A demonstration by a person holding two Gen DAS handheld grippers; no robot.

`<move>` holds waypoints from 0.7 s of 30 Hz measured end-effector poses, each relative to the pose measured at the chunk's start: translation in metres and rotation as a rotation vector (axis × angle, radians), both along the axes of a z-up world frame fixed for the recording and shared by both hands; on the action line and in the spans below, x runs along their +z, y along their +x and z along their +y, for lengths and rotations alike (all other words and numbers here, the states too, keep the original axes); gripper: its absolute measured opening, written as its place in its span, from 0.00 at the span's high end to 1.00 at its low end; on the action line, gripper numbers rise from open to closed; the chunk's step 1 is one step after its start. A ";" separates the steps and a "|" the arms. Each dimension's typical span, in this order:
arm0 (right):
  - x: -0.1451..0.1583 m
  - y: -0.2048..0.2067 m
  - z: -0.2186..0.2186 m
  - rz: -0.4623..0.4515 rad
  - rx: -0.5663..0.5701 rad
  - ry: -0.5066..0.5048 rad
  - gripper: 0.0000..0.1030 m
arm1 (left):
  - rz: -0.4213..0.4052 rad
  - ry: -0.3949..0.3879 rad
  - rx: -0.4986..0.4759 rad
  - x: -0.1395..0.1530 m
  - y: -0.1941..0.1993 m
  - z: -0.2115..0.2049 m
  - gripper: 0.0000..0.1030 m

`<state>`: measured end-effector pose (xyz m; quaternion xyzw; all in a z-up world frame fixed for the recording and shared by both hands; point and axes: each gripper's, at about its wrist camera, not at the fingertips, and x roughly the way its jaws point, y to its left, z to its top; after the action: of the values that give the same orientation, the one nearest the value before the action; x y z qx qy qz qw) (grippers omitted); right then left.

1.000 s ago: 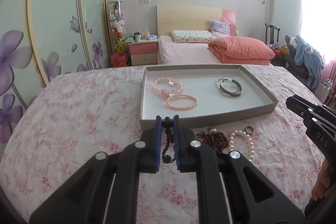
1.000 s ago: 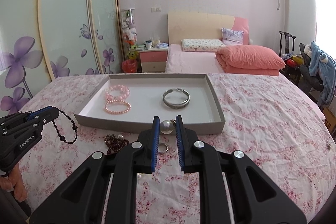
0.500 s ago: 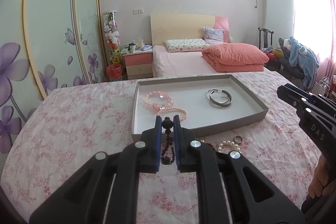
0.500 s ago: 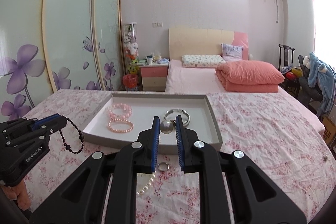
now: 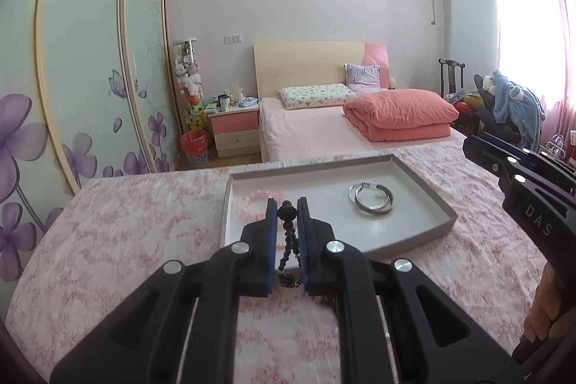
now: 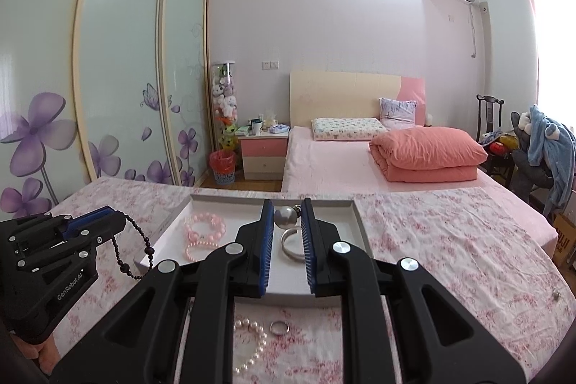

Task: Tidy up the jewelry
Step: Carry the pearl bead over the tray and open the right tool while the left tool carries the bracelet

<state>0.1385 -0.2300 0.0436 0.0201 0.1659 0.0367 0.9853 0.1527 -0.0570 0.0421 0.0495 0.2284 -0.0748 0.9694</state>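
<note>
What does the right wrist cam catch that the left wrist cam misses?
Right wrist only: white pearl strand and small silver ring on the floral bedspread, near the tray; large grey pearl bead in the right tongs.

Left wrist only: both silver bangles whole.

Both: grey shallow tray, pink bead bracelets, black bead string in the left tongs.

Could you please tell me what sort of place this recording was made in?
Most likely a home bedroom. There is a bed with a pillow and a folded quilt, a nightstand beside it, and a sliding wardrobe painted with purple flowers along the wall.
</note>
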 end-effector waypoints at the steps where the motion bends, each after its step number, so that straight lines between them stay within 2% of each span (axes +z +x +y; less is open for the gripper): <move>1: 0.000 0.003 0.000 0.002 -0.003 0.001 0.84 | -0.002 -0.002 0.002 0.001 0.003 0.000 0.89; 11: -0.010 0.058 0.002 0.043 0.000 0.021 0.84 | 0.004 -0.035 0.009 0.004 0.061 -0.003 0.89; 21: -0.045 0.106 -0.005 0.173 0.018 0.058 0.84 | 0.082 -0.047 0.003 -0.024 0.110 -0.009 0.89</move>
<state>0.2445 -0.2351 -0.0011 0.0503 0.2496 0.0485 0.9658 0.2628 -0.0659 0.0176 0.0234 0.2663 -0.0808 0.9602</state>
